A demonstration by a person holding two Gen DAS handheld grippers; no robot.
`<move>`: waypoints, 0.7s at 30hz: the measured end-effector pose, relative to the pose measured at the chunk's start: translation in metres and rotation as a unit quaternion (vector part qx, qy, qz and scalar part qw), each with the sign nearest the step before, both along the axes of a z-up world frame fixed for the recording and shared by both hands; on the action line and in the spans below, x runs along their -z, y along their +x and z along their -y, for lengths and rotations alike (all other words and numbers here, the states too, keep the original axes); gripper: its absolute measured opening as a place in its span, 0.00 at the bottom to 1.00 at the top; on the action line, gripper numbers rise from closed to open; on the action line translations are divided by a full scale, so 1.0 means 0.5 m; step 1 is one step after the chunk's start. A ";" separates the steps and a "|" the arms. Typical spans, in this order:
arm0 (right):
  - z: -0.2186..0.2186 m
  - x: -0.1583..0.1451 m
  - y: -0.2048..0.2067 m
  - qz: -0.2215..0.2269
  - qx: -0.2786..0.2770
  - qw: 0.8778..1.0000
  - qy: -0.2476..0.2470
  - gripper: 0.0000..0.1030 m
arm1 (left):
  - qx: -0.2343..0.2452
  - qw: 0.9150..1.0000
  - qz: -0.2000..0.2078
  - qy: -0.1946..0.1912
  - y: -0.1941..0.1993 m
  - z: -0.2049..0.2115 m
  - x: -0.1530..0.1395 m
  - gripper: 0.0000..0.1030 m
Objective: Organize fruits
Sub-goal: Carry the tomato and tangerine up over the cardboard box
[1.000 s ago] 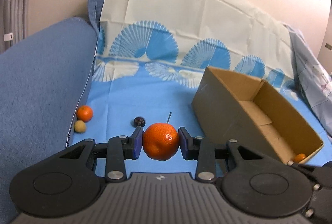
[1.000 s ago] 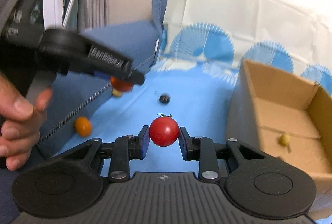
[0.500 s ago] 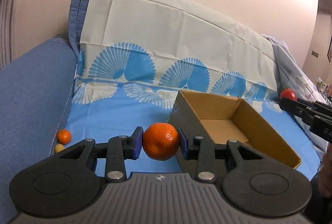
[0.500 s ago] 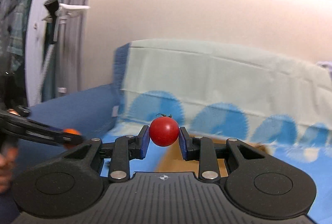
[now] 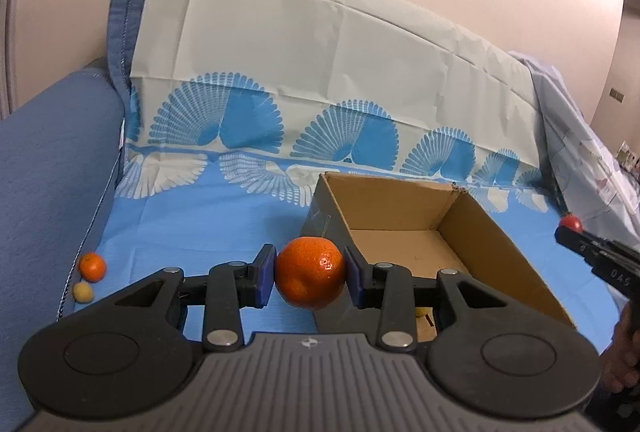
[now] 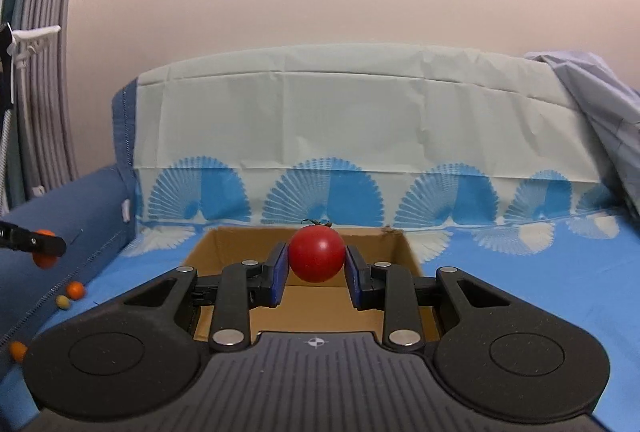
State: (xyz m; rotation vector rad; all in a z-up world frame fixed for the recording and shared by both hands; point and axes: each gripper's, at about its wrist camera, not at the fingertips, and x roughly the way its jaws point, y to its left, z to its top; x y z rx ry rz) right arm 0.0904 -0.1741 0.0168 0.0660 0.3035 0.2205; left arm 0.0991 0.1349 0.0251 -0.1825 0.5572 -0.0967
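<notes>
My left gripper (image 5: 310, 274) is shut on an orange mandarin (image 5: 310, 272), held in the air just left of the near corner of an open cardboard box (image 5: 404, 208). My right gripper (image 6: 316, 266) is shut on a red tomato (image 6: 317, 252) with a green stem, held over the near side of the same box (image 6: 240, 238). In the left wrist view the right gripper's tip with the tomato (image 5: 571, 222) shows at the far right. In the right wrist view the left gripper's tip with the mandarin (image 6: 43, 248) shows at the far left.
A small mandarin (image 5: 93, 266) and a pale yellow fruit (image 5: 83, 291) lie by the blue sofa arm (image 5: 44, 160). Another orange fruit (image 6: 17, 351) lies nearer in the right wrist view. A yellow fruit (image 5: 422, 311) peeks out inside the box. A fan-patterned cloth (image 5: 248, 136) covers seat and backrest.
Both grippers rose and swung right toward the box with their fruits still held. The right gripper now faces the box head on, and the small dark object on the cloth has left both views.
</notes>
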 end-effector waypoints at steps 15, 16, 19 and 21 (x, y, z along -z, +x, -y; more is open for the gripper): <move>0.022 0.016 0.015 -0.011 0.037 0.998 -0.039 0.30 | 0.086 0.994 0.053 -0.038 0.024 0.132 0.058 0.39; 0.021 0.018 0.017 -0.012 0.038 0.998 -0.041 0.30 | 0.091 0.994 0.052 -0.038 0.027 0.138 0.062 0.39; 0.015 0.022 0.024 -0.017 0.038 0.998 -0.048 0.30 | 0.113 0.992 0.049 -0.026 0.032 0.169 0.074 0.39; 0.008 0.023 0.028 -0.017 0.037 0.998 -0.055 0.30 | 0.129 0.990 0.047 -0.006 0.034 0.196 0.085 0.39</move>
